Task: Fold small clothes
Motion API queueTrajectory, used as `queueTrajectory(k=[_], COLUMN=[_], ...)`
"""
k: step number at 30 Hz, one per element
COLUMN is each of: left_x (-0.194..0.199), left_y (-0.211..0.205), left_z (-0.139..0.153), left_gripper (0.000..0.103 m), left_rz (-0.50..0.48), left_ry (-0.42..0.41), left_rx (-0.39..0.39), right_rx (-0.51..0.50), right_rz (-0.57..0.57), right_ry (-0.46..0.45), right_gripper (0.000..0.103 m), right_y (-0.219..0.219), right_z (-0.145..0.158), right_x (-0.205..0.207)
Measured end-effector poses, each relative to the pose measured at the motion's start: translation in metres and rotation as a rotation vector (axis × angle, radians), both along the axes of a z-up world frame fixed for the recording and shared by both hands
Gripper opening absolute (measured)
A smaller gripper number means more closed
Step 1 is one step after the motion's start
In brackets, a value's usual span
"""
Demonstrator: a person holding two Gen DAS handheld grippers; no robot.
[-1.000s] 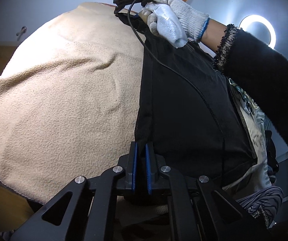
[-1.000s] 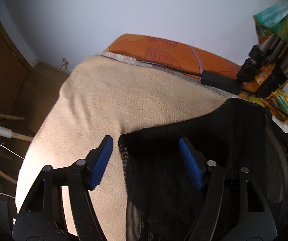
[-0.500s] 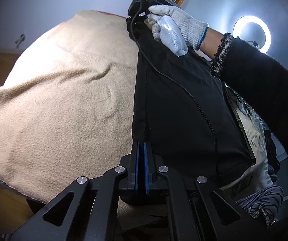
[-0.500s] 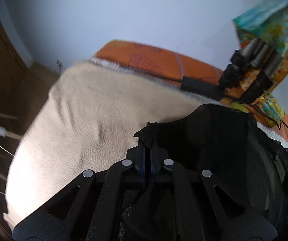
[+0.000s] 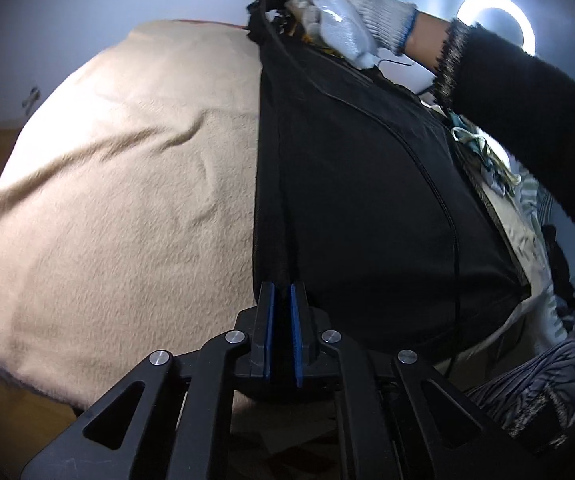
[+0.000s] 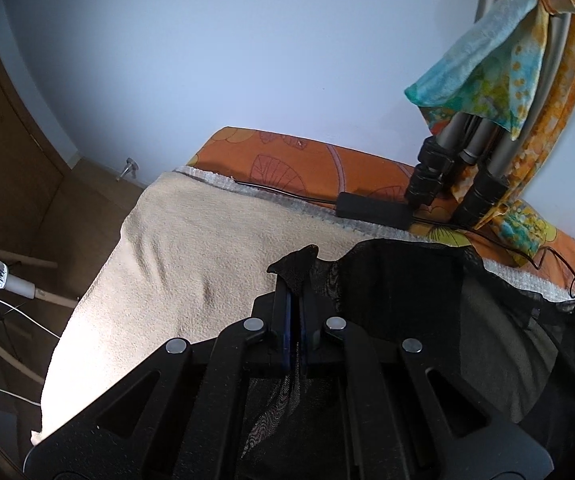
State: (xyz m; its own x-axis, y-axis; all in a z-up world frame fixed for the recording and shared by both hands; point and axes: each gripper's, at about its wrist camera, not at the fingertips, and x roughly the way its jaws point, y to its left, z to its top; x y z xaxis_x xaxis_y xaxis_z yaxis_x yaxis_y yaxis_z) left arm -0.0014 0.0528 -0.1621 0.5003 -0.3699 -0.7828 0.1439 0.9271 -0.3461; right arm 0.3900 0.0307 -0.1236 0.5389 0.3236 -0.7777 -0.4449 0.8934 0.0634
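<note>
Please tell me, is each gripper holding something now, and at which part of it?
Both hold the black garment. The left gripper pinches its near corner; the right gripper pinches its far corner, lifted above the beige blanket.

Beige blanket (image 5: 119, 200), ring light (image 5: 495, 20)

beige blanket (image 5: 119, 200) open leftward, tripod (image 6: 443, 176) behind
</note>
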Motion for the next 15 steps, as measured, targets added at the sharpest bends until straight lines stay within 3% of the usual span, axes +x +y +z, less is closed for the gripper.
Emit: queueTrajectory(k=[3,8,15], left_x=[-0.004,-0.012,-0.011], left_y=[0.004,0.030,0.010], left_z=[0.002,0.013,0.015], left_gripper=[0.001,0.001,0.001], left_rz=[-0.010,0.073,-0.002], left_ry=[-0.019,-0.064,-0.066], left_rx=[-0.071,-0.109,-0.089], right_rx=[0.003,0.065,0.042], right_rz=[0.000,0.032,-0.002], right_ry=[0.002,-0.020,0.015], right_gripper=[0.003,0.003,0.003], right_y=[0.002,0.001,-0.009], right_z=[0.001,0.014,-0.004], right_x=[0.000,-0.002,0.004])
